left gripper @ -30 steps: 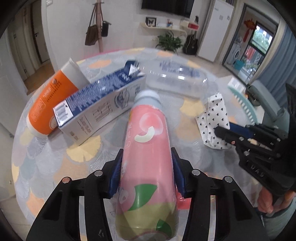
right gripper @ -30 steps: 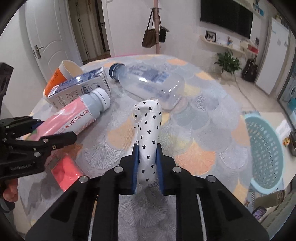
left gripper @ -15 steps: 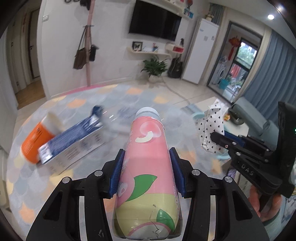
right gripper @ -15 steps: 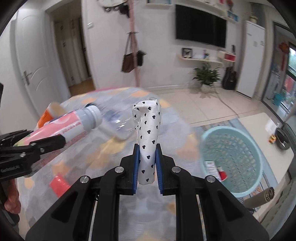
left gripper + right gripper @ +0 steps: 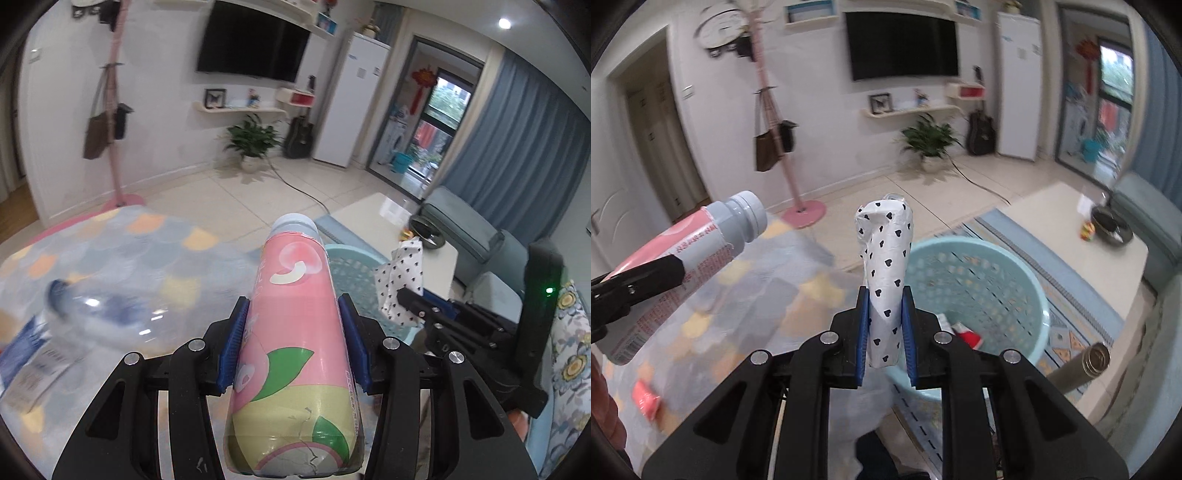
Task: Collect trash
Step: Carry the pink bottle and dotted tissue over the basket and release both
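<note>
Carrying trash toward pale blue perforated plastic basket (image 5: 1004,295) on floor: right gripper (image 5: 885,314) nearer, pinching upright heart-print white paper roll (image 5: 886,273); left gripper (image 5: 293,328) clamping pink plastic drink bottle (image 5: 295,332), cap forward.

Lower left of the left wrist view: a clear bottle (image 5: 99,317) and a carton (image 5: 26,354) on the tabletop (image 5: 147,236) are smeared by blur. The basket (image 5: 347,269) sits mostly hidden behind the pink bottle (image 5: 295,332).
</note>
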